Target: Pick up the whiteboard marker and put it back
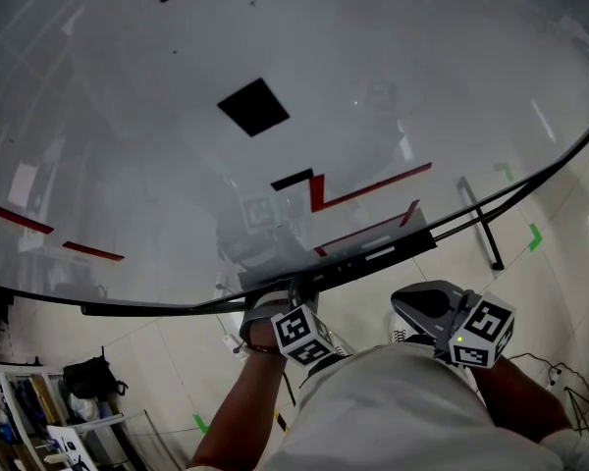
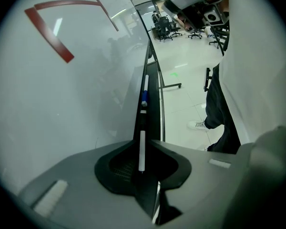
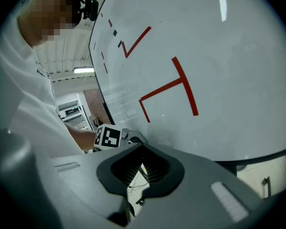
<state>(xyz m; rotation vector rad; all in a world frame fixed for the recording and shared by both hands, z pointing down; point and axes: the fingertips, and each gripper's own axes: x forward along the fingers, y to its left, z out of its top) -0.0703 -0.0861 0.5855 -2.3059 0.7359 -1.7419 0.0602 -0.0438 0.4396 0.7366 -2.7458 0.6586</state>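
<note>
The left tongs (image 1: 278, 300) are down at the black tray (image 1: 378, 251) along the bottom edge of the whiteboard (image 1: 373, 86). They are clamped on the marker (image 2: 142, 151), whose thin white barrel runs lengthwise along the tray, pointing away between the tips. Farther along the tray a blue-and-white piece (image 2: 144, 97) lies in line with it; I can't tell if that is a second marker. The right tongs (image 1: 412, 304) hang just beside the left, below the tray and clear of the board, tips together with nothing between them. Red lines (image 1: 358, 194) and black squares (image 1: 253, 106) mark the board.
</note>
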